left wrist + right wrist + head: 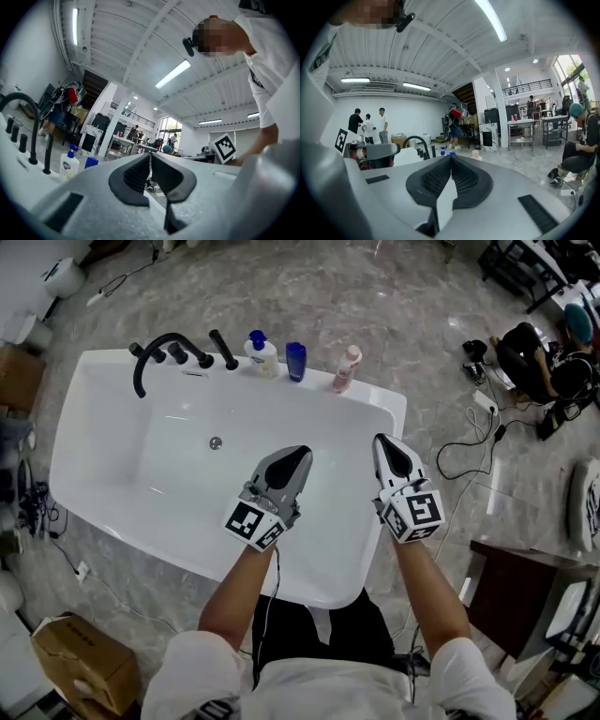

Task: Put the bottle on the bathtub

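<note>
On the bathtub's (80, 442) far rim you have one black faucet (155, 357), then three bottles in a row: a white bottle (262, 355) with a blue pump top, a blue bottle (296, 361) and a pink bottle (347, 368). The white one carries a blue-and-red label, too small to read. Your left claw (302, 454) hangs over the tub, clenched on nothing. Your right claw (382, 442), beside it, is clenched and empty too. Each carries one cube with square black-and-white markers.
</note>
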{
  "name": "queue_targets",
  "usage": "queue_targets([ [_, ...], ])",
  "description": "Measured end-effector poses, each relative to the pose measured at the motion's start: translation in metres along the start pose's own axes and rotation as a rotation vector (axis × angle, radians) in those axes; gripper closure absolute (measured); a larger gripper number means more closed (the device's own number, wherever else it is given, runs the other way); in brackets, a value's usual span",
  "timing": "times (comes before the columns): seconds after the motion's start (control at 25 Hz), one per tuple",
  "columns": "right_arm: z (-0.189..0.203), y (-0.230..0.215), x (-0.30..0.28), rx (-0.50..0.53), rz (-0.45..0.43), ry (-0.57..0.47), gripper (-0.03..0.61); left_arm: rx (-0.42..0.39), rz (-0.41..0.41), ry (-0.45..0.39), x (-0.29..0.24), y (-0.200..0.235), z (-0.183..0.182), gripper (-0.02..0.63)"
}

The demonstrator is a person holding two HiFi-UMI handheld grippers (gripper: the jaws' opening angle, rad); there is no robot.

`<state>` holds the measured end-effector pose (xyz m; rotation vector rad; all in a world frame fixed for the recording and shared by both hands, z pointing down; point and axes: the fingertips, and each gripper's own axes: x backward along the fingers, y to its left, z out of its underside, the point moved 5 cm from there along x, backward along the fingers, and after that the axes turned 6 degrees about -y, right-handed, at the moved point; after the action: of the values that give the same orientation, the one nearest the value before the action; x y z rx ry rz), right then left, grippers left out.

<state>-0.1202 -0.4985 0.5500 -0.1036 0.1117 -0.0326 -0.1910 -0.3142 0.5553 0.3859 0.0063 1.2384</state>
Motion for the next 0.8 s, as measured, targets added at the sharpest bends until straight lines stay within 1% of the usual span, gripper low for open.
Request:
queue_targets([
  [0.12, -0.040, 0.041, 0.035, -0.003, 0.029, -0.039, 0.565, 0.011, 0.058, 0.017, 0.038, -0.009, -0.046, 0.594],
  [0.2, -0.063, 0.071, 0.063, 0.021, 0.043, -0.057, 0.565, 0.026, 0.087, 0.032, 0.067, -0.013, -0.075, 0.597],
  [0.36, -0.098, 0.129, 0.111, 0.056, 0.073, -0.065, 0.566, 0.022, 0.108, 0.060, 0.128, -0.015, -0.132, 0.597],
  [0.44, -0.118, 0.152, 0.133, 0.075, 0.097, -0.078, 0.566, -0.002, 0.119, 0.080, 0.157, -0.015, -0.155, 0.597],
  [0.52, -0.136, 0.170, 0.152, 0.084, 0.136, -0.099, 0.565, -0.024, 0.121, 0.104, 0.183, -0.014, -0.172, 0.597],
  [0.64, -0.156, 0.193, 0.176, 0.063, 0.176, -0.130, 0.566, -0.027, 0.113, 0.147, 0.223, -0.017, -0.186, 0.597],
  [0.72, -0.164, 0.210, 0.190, 0.048, 0.172, -0.140, 0.566, -0.029, 0.111, 0.174, 0.247, -0.021, -0.193, 0.597],
  [0.8, -0.172, 0.228, 0.204, 0.047, 0.150, -0.144, 0.566, -0.023, 0.102, 0.183, 0.266, -0.027, -0.205, 0.596],
])
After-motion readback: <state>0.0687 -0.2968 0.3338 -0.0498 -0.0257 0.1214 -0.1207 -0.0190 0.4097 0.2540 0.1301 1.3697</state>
